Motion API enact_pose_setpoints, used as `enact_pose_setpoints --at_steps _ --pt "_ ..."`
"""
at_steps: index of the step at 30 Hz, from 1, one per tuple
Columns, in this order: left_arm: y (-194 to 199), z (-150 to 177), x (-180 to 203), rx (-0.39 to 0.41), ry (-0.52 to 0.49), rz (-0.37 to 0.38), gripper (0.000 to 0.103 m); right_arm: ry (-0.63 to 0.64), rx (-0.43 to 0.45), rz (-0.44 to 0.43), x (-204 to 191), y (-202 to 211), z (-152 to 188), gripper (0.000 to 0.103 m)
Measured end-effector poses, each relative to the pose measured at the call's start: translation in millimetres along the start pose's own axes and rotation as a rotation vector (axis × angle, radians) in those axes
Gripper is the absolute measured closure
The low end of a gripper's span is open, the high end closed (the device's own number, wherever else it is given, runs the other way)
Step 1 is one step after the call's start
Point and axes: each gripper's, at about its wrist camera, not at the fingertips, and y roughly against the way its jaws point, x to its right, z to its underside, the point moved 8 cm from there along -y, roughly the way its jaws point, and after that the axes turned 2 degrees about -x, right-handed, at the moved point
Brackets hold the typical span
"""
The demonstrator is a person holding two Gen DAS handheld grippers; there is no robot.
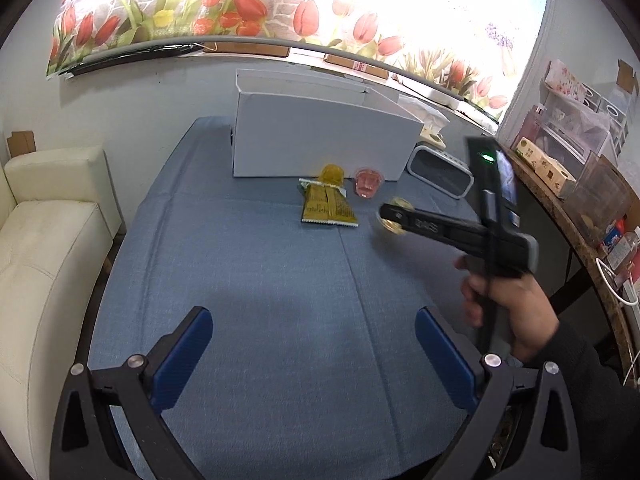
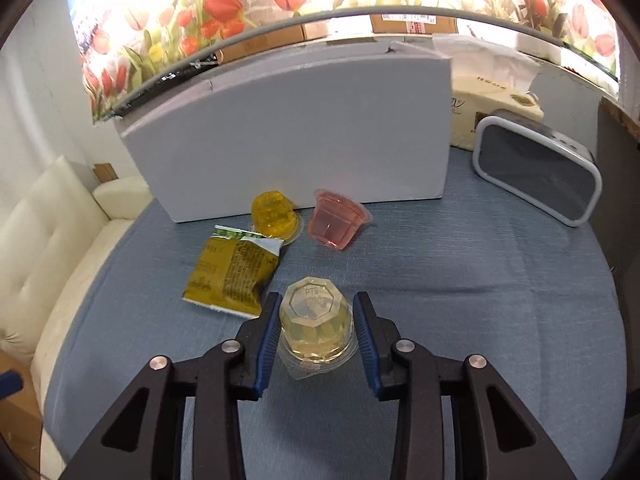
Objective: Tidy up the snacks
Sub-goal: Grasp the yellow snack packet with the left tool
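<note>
My right gripper [image 2: 316, 312] is shut on a pale yellow jelly cup [image 2: 314, 320], held upside down above the blue tablecloth; it shows in the left wrist view [image 1: 394, 216] too. On the cloth lie an olive snack packet [image 2: 230, 276] [image 1: 327, 204], an orange-yellow jelly cup [image 2: 274, 214] [image 1: 331, 174] and a pink jelly cup [image 2: 336, 218] [image 1: 367, 184], all just in front of a white open box [image 2: 296, 132] [image 1: 320, 136]. My left gripper [image 1: 314, 330] is open and empty above the near part of the table.
A grey-framed speaker [image 2: 536, 170] [image 1: 440, 174] stands right of the box, with a tissue box [image 2: 496, 104] behind it. A cream sofa [image 1: 44, 248] is left of the table. A cluttered counter [image 1: 568, 176] runs along the right.
</note>
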Motion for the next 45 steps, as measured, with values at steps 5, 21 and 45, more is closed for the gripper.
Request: enact_pose_setpoints --at_steps 5,21,45 --pt "-23 -19 0 -0.008 -0.008 -0.022 0.0 0.009 0.034 -0.01 12 38 18 0.064" --pt "-184 -86 42 -0.149 -0.085 -0.185 0.0 -0.052 0.016 0.005 37 93 82 0.064" --pt "-199 -87 38 -0.138 -0.043 -0.212 0.051 -0.089 0.025 -0.024 38 99 89 0.064"
